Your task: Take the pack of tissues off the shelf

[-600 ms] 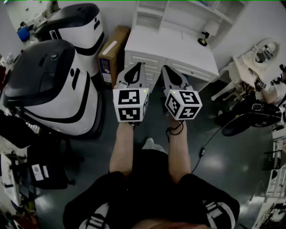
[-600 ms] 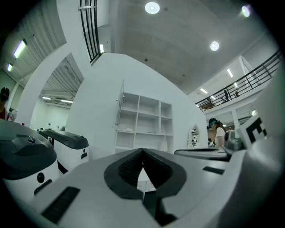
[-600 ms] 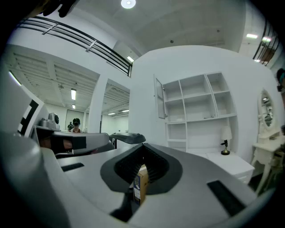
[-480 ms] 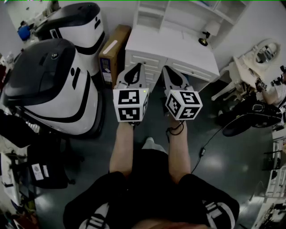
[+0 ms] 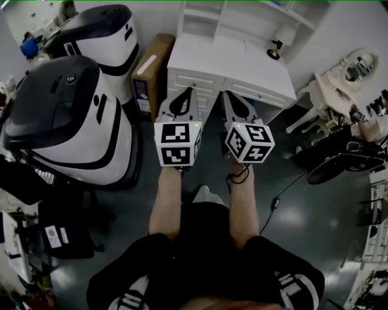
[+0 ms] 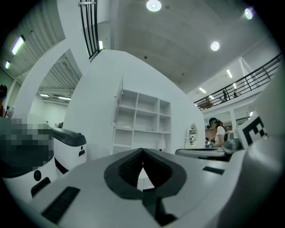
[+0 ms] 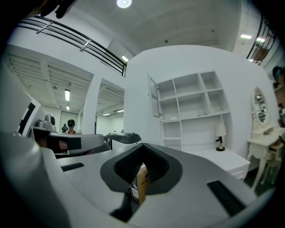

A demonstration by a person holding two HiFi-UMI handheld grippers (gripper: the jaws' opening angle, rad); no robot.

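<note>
I cannot make out a pack of tissues in any view. The white shelf unit (image 5: 242, 15) stands on a white desk (image 5: 230, 60) ahead of me, and its compartments (image 6: 141, 118) (image 7: 191, 104) look bare. My left gripper (image 5: 183, 91) is held low in front of the desk drawers, jaws shut tip to tip (image 6: 142, 150) with nothing between them. Beside it my right gripper (image 5: 228, 93) is also shut (image 7: 143, 145) and holds nothing. A cardboard box (image 7: 141, 187) shows behind its jaws.
A small lamp (image 5: 277, 49) stands on the desk at the right. The cardboard box (image 5: 151, 72) leans left of the desk. Two large white-and-black machines (image 5: 66, 121) fill the left. A white vanity and chair (image 5: 339, 85), a black fan (image 5: 339, 160) and a floor cable (image 5: 280, 197) are at the right.
</note>
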